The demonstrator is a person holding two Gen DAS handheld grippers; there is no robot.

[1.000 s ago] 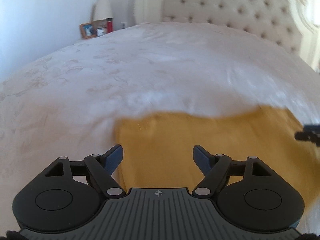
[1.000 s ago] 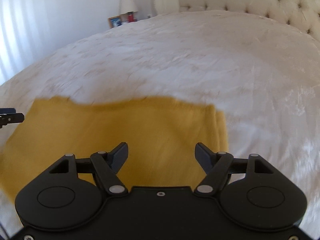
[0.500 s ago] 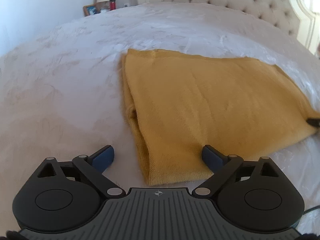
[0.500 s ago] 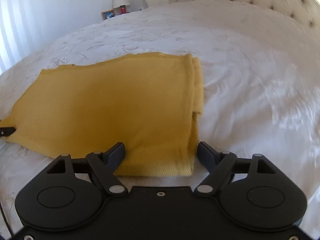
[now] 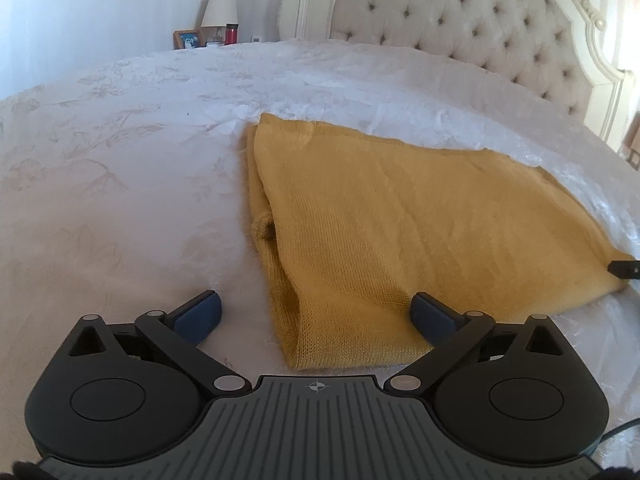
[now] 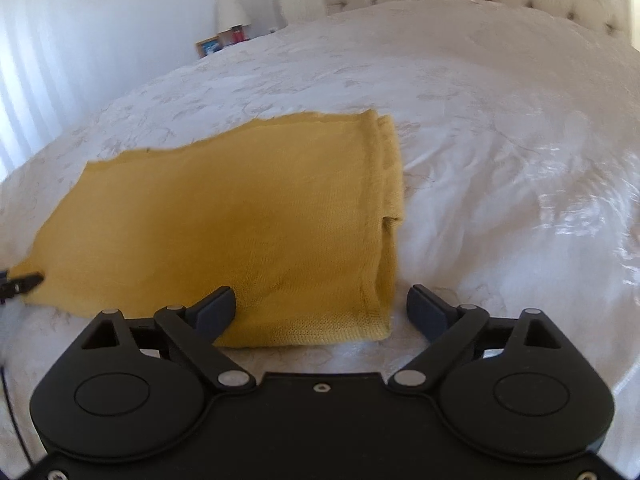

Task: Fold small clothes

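A mustard-yellow knit garment lies folded flat on the white bedspread. It also shows in the right wrist view. My left gripper is open and empty, hovering just before the garment's near left corner. My right gripper is open and empty, hovering just before the near right corner. The tip of the right gripper shows at the right edge of the left wrist view. The tip of the left gripper shows at the left edge of the right wrist view.
A tufted headboard stands at the far end of the bed. A nightstand with a lamp, a picture frame and a red cup is at the far left. White bedspread lies all around the garment.
Both grippers have pulled back toward the near edge and risen, from over the garment to just before its near corners. Both stay open. The garment lies still.
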